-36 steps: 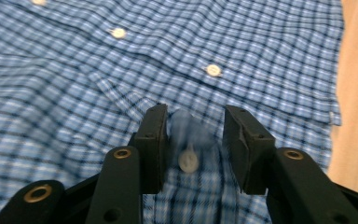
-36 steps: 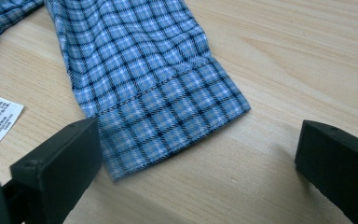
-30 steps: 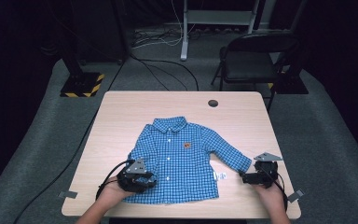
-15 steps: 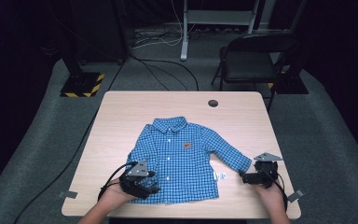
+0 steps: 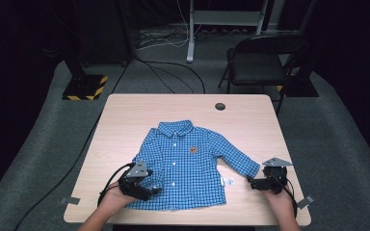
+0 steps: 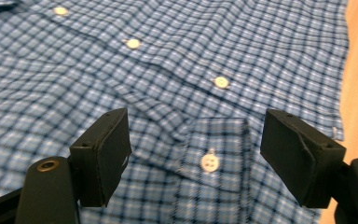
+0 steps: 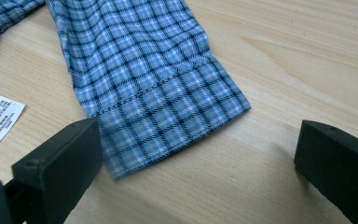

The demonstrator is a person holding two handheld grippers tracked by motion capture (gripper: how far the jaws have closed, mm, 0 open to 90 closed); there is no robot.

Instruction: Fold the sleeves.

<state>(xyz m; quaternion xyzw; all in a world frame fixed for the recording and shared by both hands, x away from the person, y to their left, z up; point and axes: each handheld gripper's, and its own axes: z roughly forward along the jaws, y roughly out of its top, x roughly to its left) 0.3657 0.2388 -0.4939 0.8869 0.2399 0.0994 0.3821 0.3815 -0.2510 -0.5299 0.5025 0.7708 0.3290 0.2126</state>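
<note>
A small blue-and-white checked cotton shirt point(image 5: 185, 161) lies flat, front up, on the light wooden table point(image 5: 125, 120). Its collar points away from the person and its bottom edge lies near the person's side of the table.

On the left, the left gripper point(image 5: 144, 185) hovers over the shirt's lower left part, where one sleeve is folded in over the front. In the left gripper view its two black jaws stand wide apart with nothing between them. Right under the gap lies the folded sleeve's cuff point(image 6: 214, 156) with its white button point(image 6: 209, 162).

In the middle, a row of white buttons point(image 5: 173, 166) runs down the shirt. A small white paper tag point(image 5: 228, 181) lies on the table just beside the hem.

On the right, the other sleeve point(image 5: 236, 161) sticks out to the side. The right gripper point(image 5: 255, 183) sits just past its end, jaws wide apart and holding nothing. In the right gripper view the checked sleeve cuff point(image 7: 177, 121) lies flat on the wood between the jaws.

The shirt is probably very light, soft and floppy. It would bend and sag when lifted, and thin cloth can slip out of a loose pinch. The cuffs look thicker, with doubled cloth and stitching, so they are likely the best places to take hold. A jaw must slide under the edge to catch it.
</note>
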